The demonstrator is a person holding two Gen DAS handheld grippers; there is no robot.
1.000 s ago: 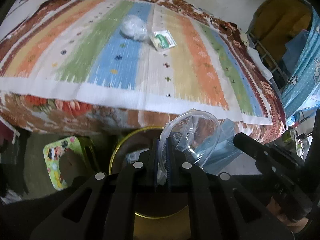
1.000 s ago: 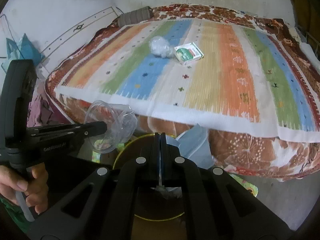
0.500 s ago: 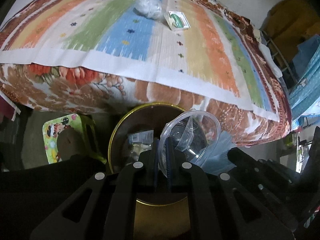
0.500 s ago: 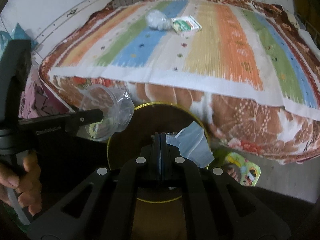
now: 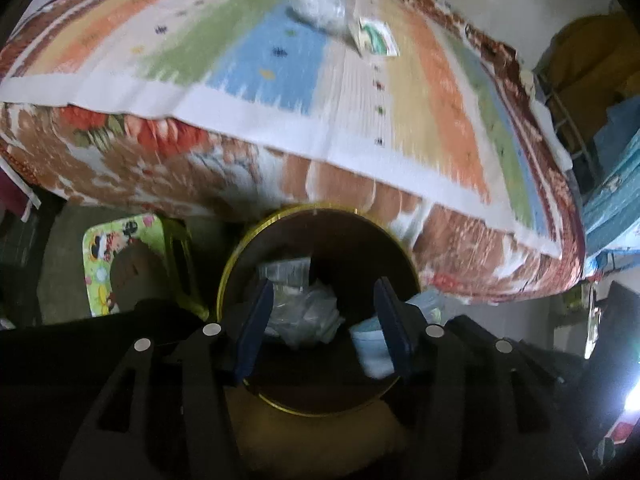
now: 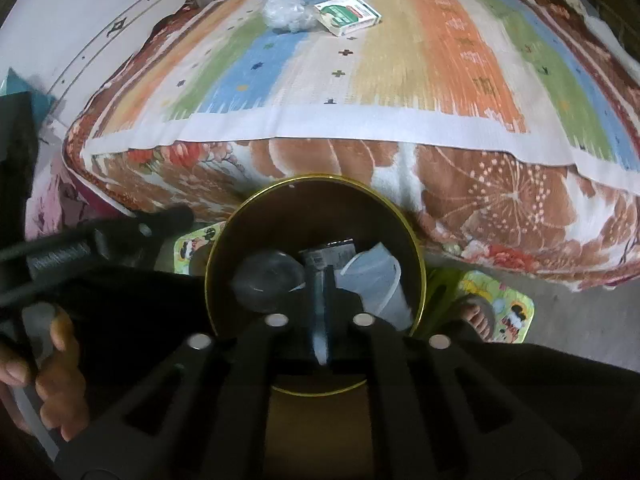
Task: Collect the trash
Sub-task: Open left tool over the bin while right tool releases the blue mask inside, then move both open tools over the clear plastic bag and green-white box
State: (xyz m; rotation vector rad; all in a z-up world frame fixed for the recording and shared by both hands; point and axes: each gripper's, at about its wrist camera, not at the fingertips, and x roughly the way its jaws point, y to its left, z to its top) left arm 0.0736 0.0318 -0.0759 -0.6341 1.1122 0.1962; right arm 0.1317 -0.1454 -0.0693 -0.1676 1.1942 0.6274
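My left gripper (image 5: 324,314) hangs over a dark bin with a gold rim (image 5: 236,264). Its jaws are opening and nothing is between them. The clear plastic cup (image 5: 304,316) lies loose in the bin below. In the right wrist view the cup (image 6: 268,280) rests beside a pale blue plastic piece (image 6: 372,284). My right gripper (image 6: 320,280) is just over the bin (image 6: 416,248); its jaws are opening to a narrow slit beside the pale piece, not pressing it. On the bed lie a crumpled clear wad (image 6: 286,12) and a green-white box (image 6: 348,14).
The bed with a striped cover (image 5: 280,80) rises right behind the bin. A cartoon-printed stool (image 5: 116,264) stands left of the bin; a person's foot (image 6: 476,312) rests by another one (image 6: 504,308). A hand (image 6: 52,360) holds the left gripper's handle. Blue cloth (image 5: 612,184) hangs at right.
Both grippers sank closer to the bin. The left jaws opened and the clear cup dropped into the bin. The right jaws parted slightly and the pale blue piece sits lower inside.
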